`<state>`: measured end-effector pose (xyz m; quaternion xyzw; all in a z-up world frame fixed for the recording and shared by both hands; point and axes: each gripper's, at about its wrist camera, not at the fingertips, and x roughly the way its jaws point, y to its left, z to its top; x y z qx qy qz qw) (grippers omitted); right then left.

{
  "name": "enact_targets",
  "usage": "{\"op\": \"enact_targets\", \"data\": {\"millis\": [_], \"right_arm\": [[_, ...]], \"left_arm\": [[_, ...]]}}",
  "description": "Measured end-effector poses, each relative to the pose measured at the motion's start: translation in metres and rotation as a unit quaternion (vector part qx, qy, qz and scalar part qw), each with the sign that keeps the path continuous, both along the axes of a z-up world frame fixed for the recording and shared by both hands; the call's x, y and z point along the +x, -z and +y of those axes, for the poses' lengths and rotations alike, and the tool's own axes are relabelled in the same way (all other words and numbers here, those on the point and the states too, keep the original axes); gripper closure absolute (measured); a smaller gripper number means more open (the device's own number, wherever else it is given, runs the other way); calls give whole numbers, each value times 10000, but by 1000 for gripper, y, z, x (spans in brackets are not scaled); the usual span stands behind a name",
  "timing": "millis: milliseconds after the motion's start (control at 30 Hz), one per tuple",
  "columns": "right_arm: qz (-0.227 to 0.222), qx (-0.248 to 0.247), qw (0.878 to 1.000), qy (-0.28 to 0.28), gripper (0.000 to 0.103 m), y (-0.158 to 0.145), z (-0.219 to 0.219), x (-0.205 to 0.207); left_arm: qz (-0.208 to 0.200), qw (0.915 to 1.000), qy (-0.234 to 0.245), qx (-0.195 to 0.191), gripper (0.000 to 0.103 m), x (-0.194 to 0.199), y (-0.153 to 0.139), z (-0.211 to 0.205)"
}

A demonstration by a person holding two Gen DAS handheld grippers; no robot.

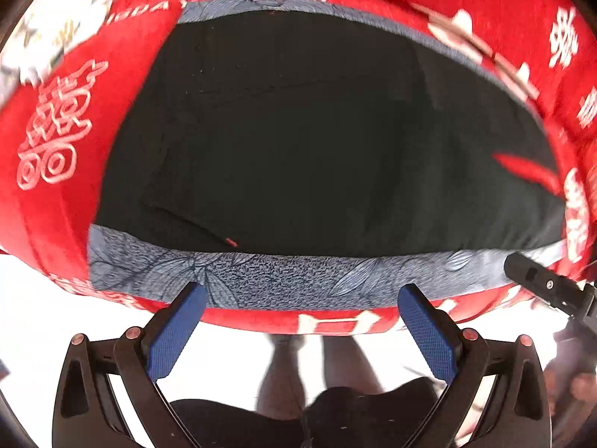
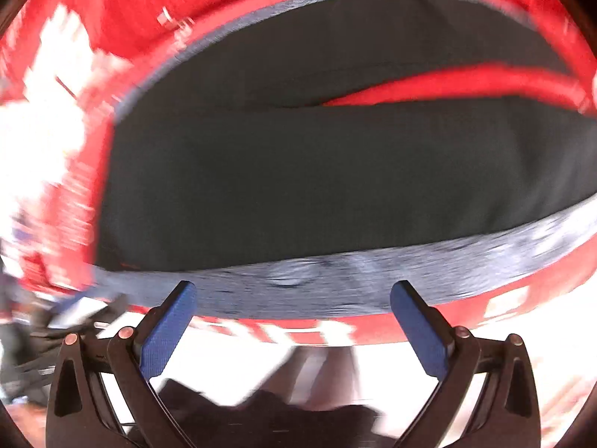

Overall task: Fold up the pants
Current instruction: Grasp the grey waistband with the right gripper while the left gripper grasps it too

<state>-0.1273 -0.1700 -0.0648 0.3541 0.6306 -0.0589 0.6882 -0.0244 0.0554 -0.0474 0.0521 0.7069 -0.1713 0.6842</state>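
Both sets of jaws stand wide apart with nothing between them: the left gripper (image 1: pixel 300 295) and the right gripper (image 2: pixel 293 293) each hover at the near edge of the bed. The black pants (image 1: pixel 317 130) lie spread flat on a grey floral cloth (image 1: pixel 283 276) that covers a red blanket (image 1: pixel 56 119). A wedge of red shows between the two legs in the right view. The fabric looks soft, light and limp, likely to sag and drag, so I'd judge the waistband corners or leg hems the best places to pinch.
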Motion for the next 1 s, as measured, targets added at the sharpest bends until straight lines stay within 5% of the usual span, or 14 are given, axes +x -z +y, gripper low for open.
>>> {"op": "enact_targets", "data": {"millis": [133,433,533,767,833,867,1000], "right_arm": [[-264,1430,9875,607,33,32,-8,-25],[-525,2647,9559,1159,34,103,11,-60],[-828,2950,9466,1007,34,108,29,-42],[-776,3348,9380,456,34,120,92,7],[-660,3320,9400,432,58,120,105,20],[-637,3305,9407,423,96,119,106,24],[-1009,3416,9334,425,96,92,101,32]], "left_arm": [[98,9992,-173,-350,0,4,5,20],[560,9930,-668,-796,0,2,36,57],[662,9900,-800,-953,0,0,40,71],[745,9823,-1342,-1070,0,-4,49,113],[746,9773,-1627,-1137,0,-4,53,129],[762,9740,-1765,-1200,0,-4,55,136],[765,9530,-2261,-1864,0,0,53,152]]}}
